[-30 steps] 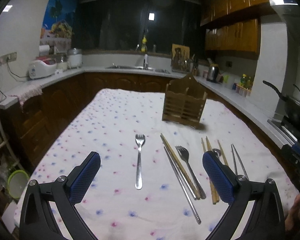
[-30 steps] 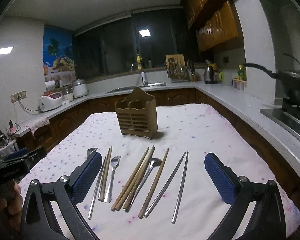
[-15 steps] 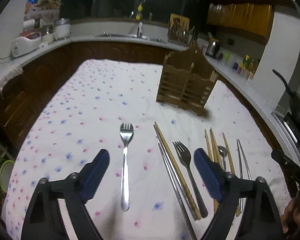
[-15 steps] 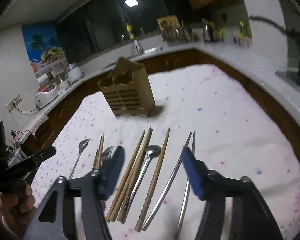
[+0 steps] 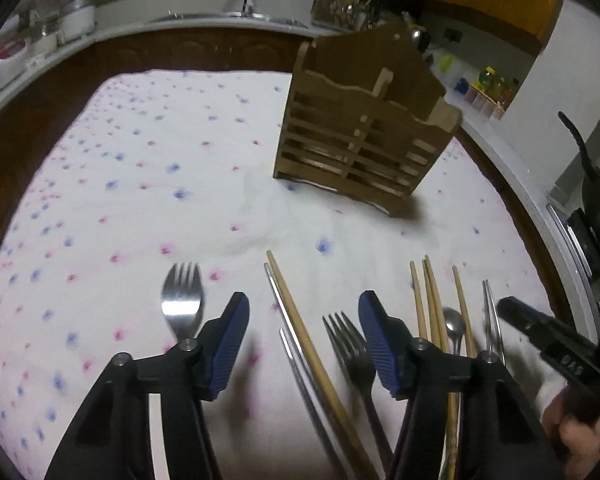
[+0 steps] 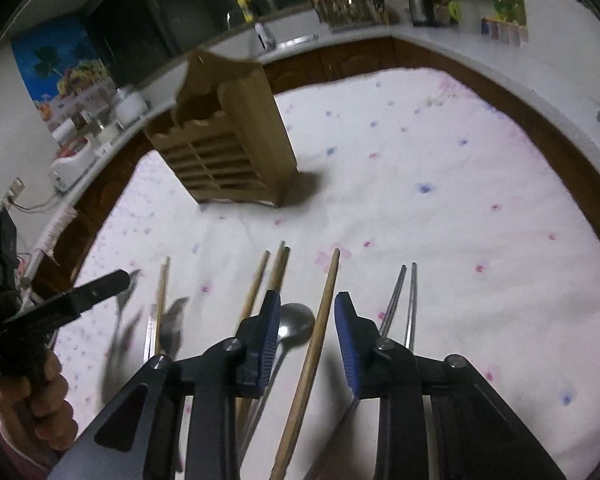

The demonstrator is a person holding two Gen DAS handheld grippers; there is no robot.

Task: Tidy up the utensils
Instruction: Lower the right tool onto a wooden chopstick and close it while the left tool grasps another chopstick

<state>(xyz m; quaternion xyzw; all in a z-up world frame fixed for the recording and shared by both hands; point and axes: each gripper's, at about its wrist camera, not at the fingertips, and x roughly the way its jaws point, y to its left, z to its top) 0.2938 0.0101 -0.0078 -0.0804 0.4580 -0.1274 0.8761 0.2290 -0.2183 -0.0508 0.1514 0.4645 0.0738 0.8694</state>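
A wooden utensil holder [image 5: 364, 128] stands upright on the flowered tablecloth; it also shows in the right wrist view [image 6: 228, 136]. My left gripper [image 5: 302, 332] is open, low over a wooden and a metal chopstick [image 5: 296, 312], with a fork [image 5: 182, 300] to its left and a darker fork [image 5: 348, 344] by its right finger. My right gripper [image 6: 306, 328] is open and straddles a single wooden chopstick [image 6: 320, 320]. A metal spoon [image 6: 296, 320] lies by its left finger, a metal chopstick pair [image 6: 404, 300] to its right.
More wooden chopsticks [image 5: 428, 300] and a spoon [image 5: 454, 324] lie right of the left gripper. The tablecloth [image 6: 440, 200] covers the table. Kitchen counters surround it, with a black pan [image 5: 596, 200] at right and a white appliance [image 6: 72, 164] at left.
Both grippers have dropped lower and closer to the utensils and have narrowed their opening. The right gripper now sits around the single wooden chopstick.
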